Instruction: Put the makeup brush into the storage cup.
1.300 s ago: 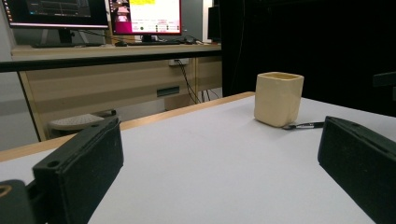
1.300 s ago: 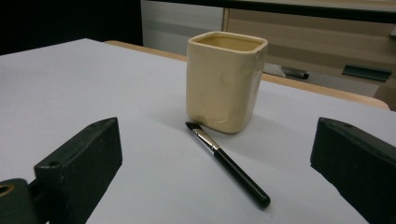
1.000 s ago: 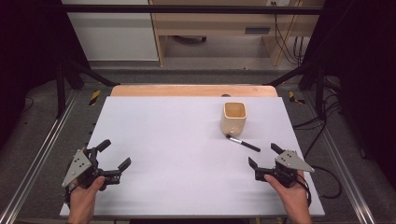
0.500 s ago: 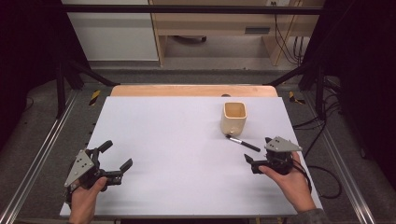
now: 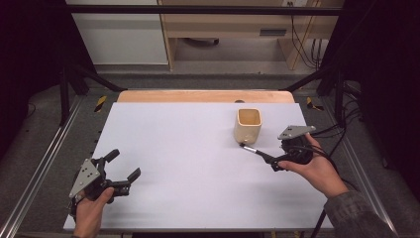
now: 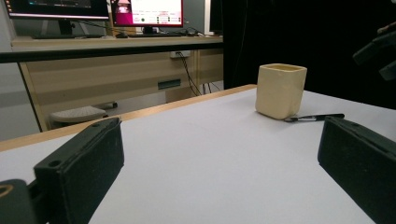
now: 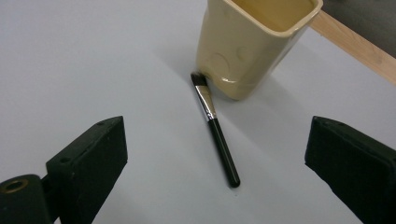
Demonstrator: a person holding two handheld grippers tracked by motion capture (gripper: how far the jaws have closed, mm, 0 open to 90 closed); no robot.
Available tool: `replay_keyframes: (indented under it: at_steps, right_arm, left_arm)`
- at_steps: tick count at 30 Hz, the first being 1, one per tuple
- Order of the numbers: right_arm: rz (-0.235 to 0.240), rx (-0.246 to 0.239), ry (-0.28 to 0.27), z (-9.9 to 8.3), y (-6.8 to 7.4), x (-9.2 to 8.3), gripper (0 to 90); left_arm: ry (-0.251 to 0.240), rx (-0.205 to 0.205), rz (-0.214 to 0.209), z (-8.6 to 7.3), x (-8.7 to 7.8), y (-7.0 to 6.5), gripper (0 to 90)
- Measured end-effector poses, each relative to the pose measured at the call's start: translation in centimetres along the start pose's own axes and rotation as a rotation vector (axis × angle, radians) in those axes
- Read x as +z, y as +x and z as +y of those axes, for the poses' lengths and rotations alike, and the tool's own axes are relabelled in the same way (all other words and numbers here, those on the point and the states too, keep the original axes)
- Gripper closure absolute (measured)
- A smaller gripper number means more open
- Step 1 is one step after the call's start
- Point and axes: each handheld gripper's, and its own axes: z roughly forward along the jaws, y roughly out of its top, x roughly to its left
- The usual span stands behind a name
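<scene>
Brush [image 7: 215, 127] lies flat on the table [image 5: 188, 148], its bristle tip touching the foot of the cream cup [image 5: 248, 124], handle pointing back at me. Left gripper [image 5: 119, 174] sits near the front left corner, jaws spread wide, holding nothing. Right gripper [image 5: 277, 163] hovers at the handle end, jaws wide open either side, nothing touched yet. I'd come down over the black handle, square across it, then close gently.
</scene>
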Motion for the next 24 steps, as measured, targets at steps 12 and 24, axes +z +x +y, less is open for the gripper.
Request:
replay_keyframes:
  at_steps: [12, 24]
  right_arm:
    - [0.052, -0.025, 0.151, 0.8, -1.6, 2.6, 5.8]
    - [0.073, -0.030, 0.242, 0.2, -2.6, 6.1, 5.7]
  left_arm:
    - [0.017, 0.031, -0.016, 0.0, 0.0, -0.5, 0.0]
    - [0.012, 0.030, -0.023, 0.1, 0.1, -0.6, 0.0]
